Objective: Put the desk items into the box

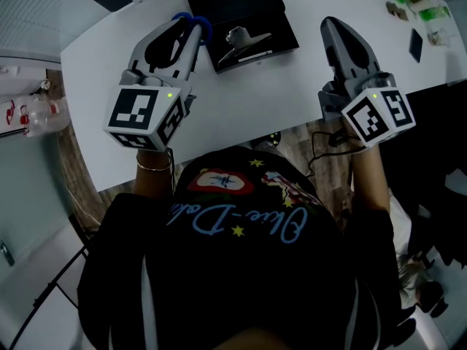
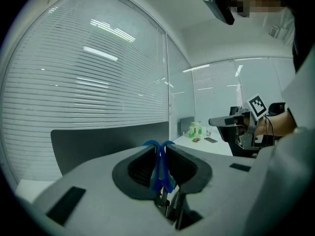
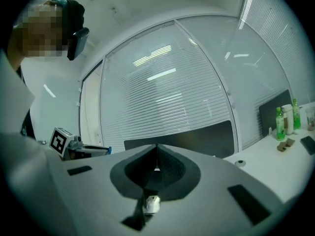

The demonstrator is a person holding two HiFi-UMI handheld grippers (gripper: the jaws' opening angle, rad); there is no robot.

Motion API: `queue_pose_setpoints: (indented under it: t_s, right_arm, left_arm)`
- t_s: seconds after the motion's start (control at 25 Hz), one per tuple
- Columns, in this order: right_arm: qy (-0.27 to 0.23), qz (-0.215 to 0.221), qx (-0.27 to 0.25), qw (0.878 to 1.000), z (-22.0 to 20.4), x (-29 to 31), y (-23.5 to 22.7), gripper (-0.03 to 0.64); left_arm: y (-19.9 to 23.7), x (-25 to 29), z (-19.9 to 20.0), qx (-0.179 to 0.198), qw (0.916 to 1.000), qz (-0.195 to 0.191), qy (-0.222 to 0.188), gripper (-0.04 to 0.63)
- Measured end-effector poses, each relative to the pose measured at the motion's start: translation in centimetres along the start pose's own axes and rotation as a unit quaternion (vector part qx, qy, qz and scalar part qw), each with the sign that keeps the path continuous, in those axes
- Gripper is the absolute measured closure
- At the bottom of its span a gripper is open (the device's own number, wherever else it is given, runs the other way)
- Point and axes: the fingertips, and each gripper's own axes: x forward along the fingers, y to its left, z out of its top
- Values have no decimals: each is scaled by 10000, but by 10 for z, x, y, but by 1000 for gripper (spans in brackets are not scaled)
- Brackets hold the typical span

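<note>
From the head view, the left tool [image 1: 188,29] is clamped on a pair of blue-handled scissors [image 1: 195,22]. They sit above the white surface [image 1: 292,93], just beside the left edge of the open black box [image 1: 248,6]. A shiny metal item [image 1: 244,41] lies inside the box; I cannot tell what it is. The right tool [image 1: 333,26] hovers to the right of the box. Small green items [image 1: 419,2] lie at the far right corner.

In the left gripper view, the blue handles stand upright, pinched between the jaws, with the metal part running back toward the camera. A green bottle [image 2: 195,128] stands on the surface beyond.

In the right gripper view, the jaws meet at their tips with nothing between them. Two green bottles [image 3: 279,123] stand at the right.
</note>
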Motion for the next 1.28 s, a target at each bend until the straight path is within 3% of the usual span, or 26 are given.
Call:
queue_pose_setpoints:
  t_s: [0.6,1.28]
  right_arm:
    - [-37,103,-69,9999,14,-20,-19,606]
    - [-26,61,260,9996,6,-12,-40,606]
  left_arm:
    - [-28,15,-6,173,9998,62,60,520]
    - [-43,53,-24,354,9987,-226,297,520]
